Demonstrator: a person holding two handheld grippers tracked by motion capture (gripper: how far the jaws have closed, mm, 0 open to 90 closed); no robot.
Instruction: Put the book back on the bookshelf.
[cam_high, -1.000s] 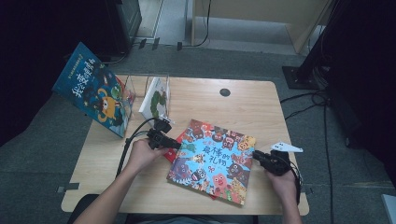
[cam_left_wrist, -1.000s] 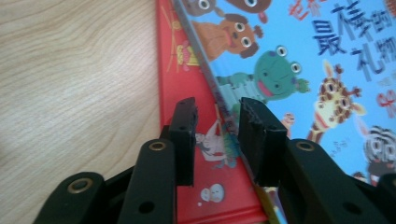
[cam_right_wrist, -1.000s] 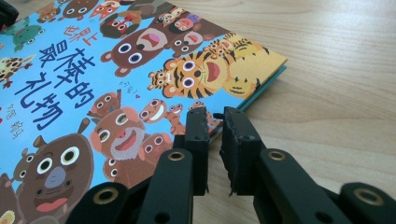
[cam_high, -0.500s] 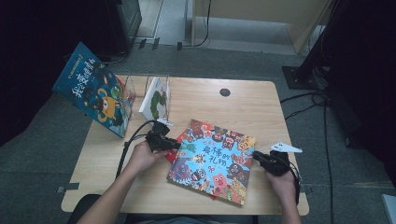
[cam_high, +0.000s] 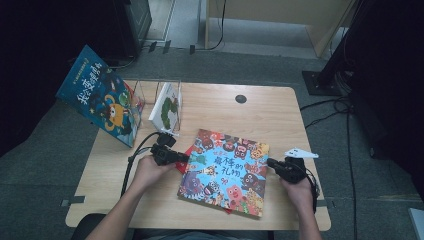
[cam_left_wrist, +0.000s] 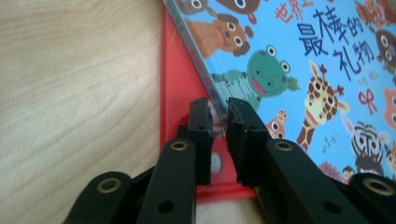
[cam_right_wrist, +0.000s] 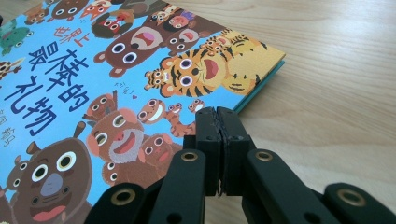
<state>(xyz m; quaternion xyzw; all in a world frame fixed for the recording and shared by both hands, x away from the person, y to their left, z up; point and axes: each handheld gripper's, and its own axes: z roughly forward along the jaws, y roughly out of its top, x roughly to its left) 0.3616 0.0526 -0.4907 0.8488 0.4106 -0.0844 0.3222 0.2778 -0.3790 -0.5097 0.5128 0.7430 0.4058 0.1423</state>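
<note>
A picture book (cam_high: 225, 170) with a blue cover full of cartoon animals lies flat in the middle of the table, on top of a red book (cam_high: 186, 152) that peeks out at its left. My left gripper (cam_high: 179, 157) is at the book's left edge. In the left gripper view its jaws have just been closing, and the pads (cam_left_wrist: 201, 121) now press on that edge (cam_left_wrist: 219, 100). My right gripper (cam_high: 272, 163) is at the book's right edge. Its jaws have just been closing and the pads (cam_right_wrist: 208, 126) now meet, with nothing seen between them.
A second blue picture book (cam_high: 97, 102) leans at the table's far left corner against a clear stand (cam_high: 150, 92). A white book with green art (cam_high: 167, 107) stands in that stand. A black round grommet (cam_high: 241, 99) sits at the back. Bare wood (cam_high: 280, 120) lies behind the book.
</note>
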